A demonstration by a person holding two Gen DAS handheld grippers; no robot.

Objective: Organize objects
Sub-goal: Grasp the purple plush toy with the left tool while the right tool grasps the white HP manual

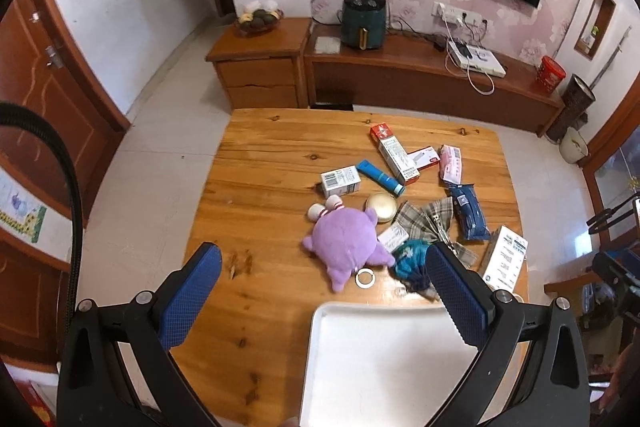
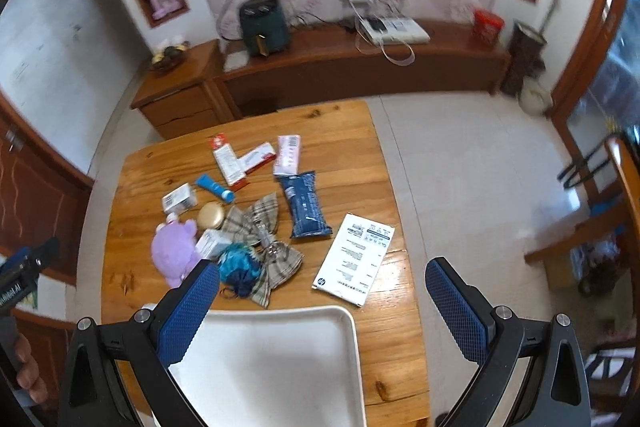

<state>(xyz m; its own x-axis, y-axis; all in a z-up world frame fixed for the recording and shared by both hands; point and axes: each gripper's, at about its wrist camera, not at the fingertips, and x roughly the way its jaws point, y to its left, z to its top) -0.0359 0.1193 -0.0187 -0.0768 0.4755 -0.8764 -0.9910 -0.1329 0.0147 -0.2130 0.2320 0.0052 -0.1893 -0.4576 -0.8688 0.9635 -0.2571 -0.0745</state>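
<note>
A wooden table [image 1: 260, 163] [image 2: 352, 155] holds scattered items: a purple plush toy [image 1: 346, 241] [image 2: 174, 251], a plaid cloth bow [image 1: 430, 223] [image 2: 260, 227], a teal fabric piece [image 1: 410, 261] [image 2: 238, 267], a blue packet [image 1: 470, 213] [image 2: 306, 205], a white HP box [image 1: 504, 261] [image 2: 354, 259], a blue tube [image 1: 380, 177] [image 2: 214, 187], a gold round compact [image 1: 381, 207] [image 2: 211, 215] and small boxes [image 1: 340, 181]. A white tray [image 1: 380, 363] [image 2: 280, 367] sits at the near edge. My left gripper [image 1: 322, 291] and right gripper [image 2: 320, 301] hover open and empty above the tray.
A red-white box [image 1: 394, 153] [image 2: 228, 163], a pink pack [image 1: 450, 163] [image 2: 288, 155] and a small ring [image 1: 365, 277] also lie on the table. A low wooden cabinet [image 1: 400, 67] with an air fryer [image 1: 363, 19] stands behind. A chair [image 2: 600, 219] is at right.
</note>
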